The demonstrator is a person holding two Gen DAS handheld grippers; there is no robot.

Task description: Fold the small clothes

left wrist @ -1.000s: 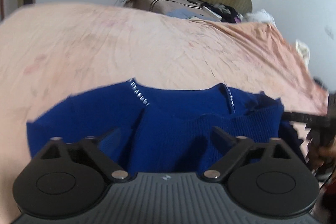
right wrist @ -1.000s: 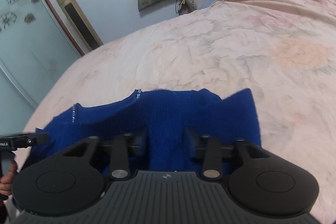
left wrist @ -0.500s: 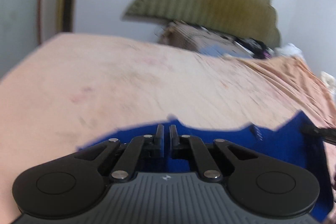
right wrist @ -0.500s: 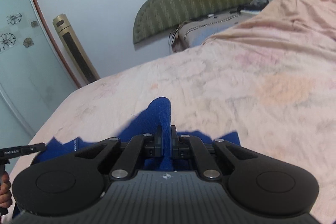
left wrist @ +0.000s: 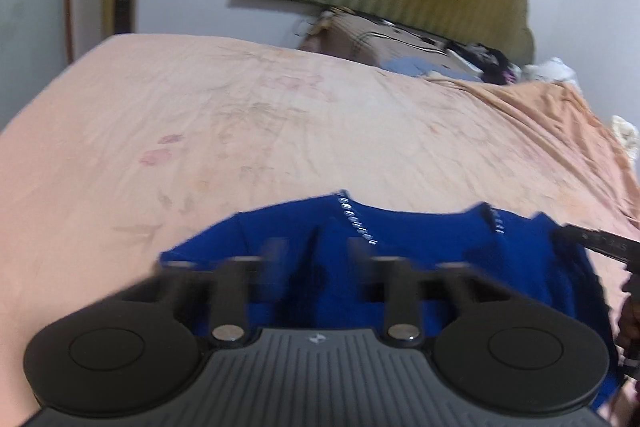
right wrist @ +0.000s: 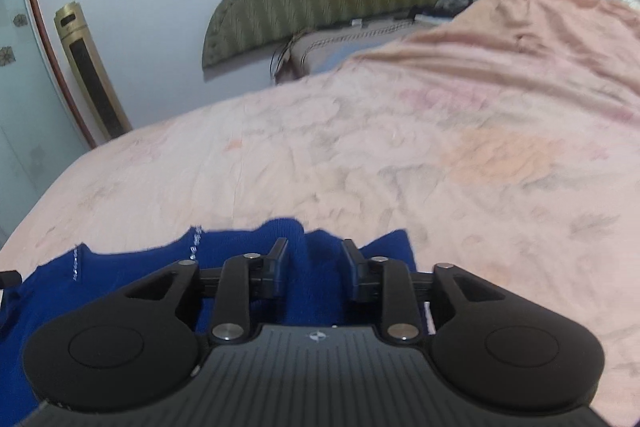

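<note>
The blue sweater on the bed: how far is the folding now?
Done: the blue sweater lies spread on the pink bedsheet, neckline away from the cameras. In hand: left gripper and right gripper are both opening over the knit, gripping nothing. Left: no finished fold shows, so the folding itself appears to remain.
</note>
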